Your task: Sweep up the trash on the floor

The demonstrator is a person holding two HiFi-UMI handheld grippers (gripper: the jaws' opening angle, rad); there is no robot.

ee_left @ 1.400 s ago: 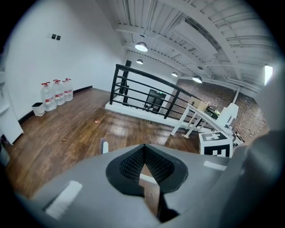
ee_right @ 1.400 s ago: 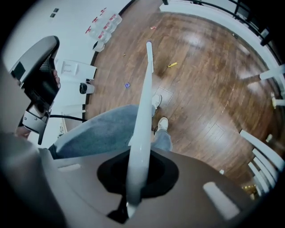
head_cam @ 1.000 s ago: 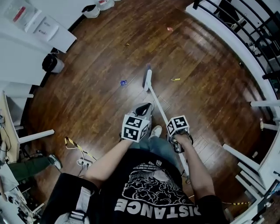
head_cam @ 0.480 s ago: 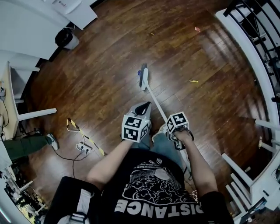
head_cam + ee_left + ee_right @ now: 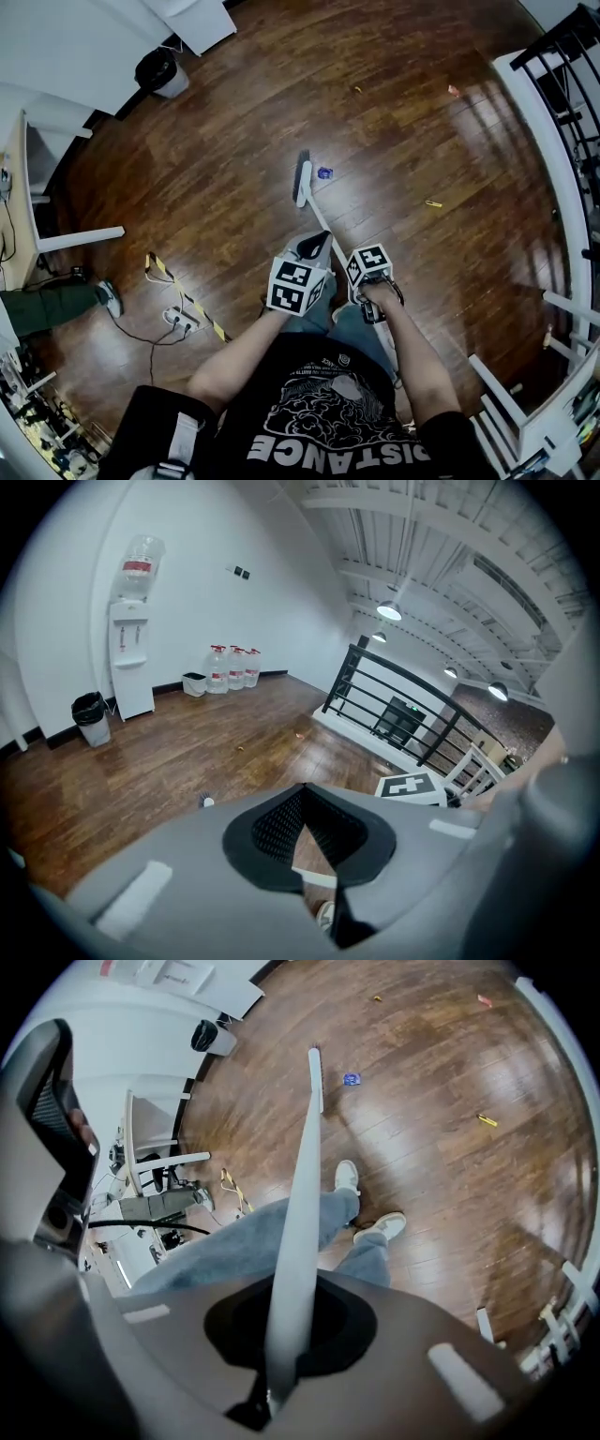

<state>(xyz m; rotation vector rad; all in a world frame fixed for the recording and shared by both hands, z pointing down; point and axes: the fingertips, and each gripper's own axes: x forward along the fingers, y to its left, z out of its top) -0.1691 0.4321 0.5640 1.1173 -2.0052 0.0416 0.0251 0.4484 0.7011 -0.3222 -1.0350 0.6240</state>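
Your right tongs (image 5: 292, 1327) are clamped on the white handle of the broom (image 5: 302, 1194), which slants forward and down to the wood floor (image 5: 234, 197). Your left tongs (image 5: 301, 789) sit just beside that handle on its left, tips pressed together with nothing between them. The brush head rests on the floor ahead of your shoes, and a blue scrap (image 5: 325, 172) lies just beside it, on its right. A yellow scrap (image 5: 432, 202) lies well apart, farther right. A pink scrap (image 5: 454, 91) rests near the white base of the railing (image 5: 553, 141), with a smaller bit (image 5: 356, 89) to its left. A black bin (image 5: 159, 72) stands by the wall at upper left.
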